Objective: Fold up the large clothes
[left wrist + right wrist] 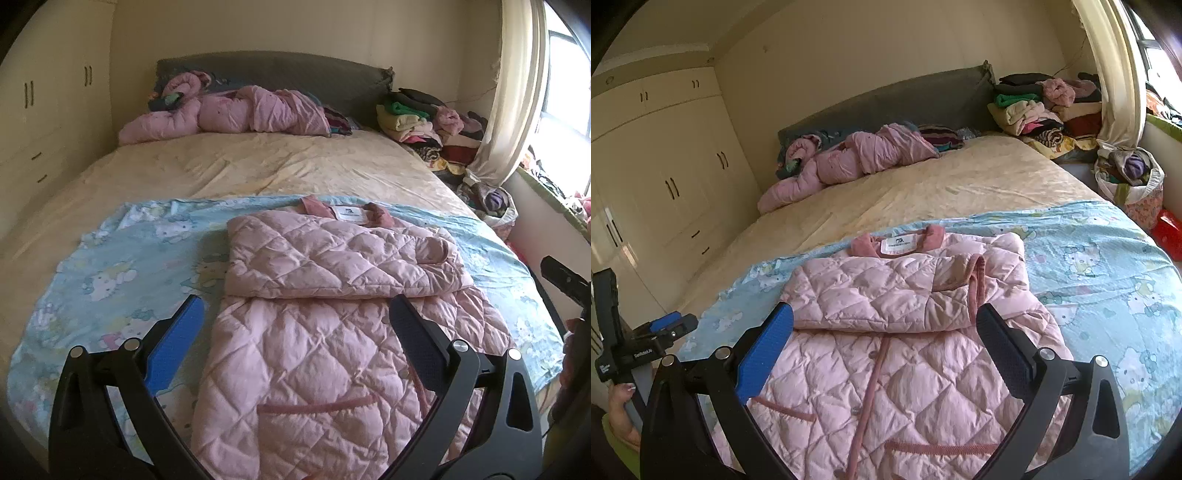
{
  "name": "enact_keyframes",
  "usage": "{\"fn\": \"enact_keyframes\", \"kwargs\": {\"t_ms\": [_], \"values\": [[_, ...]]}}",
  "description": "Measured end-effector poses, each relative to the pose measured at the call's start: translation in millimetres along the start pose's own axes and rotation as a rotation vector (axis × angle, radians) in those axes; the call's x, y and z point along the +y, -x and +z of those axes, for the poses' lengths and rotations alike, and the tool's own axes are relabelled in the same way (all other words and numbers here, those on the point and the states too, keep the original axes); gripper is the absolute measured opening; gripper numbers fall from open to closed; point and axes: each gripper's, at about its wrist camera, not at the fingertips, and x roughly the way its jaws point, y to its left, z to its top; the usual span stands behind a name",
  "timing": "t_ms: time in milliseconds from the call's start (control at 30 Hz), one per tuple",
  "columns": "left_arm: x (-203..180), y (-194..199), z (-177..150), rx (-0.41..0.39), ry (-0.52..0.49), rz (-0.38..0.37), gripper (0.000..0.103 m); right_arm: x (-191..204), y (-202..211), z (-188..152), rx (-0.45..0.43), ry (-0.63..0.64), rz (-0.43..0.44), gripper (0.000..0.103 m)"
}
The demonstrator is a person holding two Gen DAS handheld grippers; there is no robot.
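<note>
A pink quilted jacket lies front-up on a light blue cartoon sheet at the near end of the bed, both sleeves folded across its chest. It also shows in the right wrist view, collar and white label at the far end. My left gripper is open and empty, hovering over the jacket's lower half. My right gripper is open and empty over the jacket's lower middle. The left gripper's tip shows at the left edge of the right wrist view.
A second pink padded garment lies by the grey headboard. Piles of folded clothes stand at the far right. A bag of clothes and a red object sit beside the bed. White wardrobes line the left wall.
</note>
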Motion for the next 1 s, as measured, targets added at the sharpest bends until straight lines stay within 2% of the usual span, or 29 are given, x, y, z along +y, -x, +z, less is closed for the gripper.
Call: {"fn": "enact_keyframes", "kwargs": {"t_ms": [400,1000], "values": [[0,35,-16,-0.006,-0.029,0.042,0.094,-3,36,-12,-0.013,0.009,0.014,0.099],[12,45,-51,0.048,-0.030,0.062,0.094,-9,55,-42,0.041,0.025,0.018,0.099]]}}
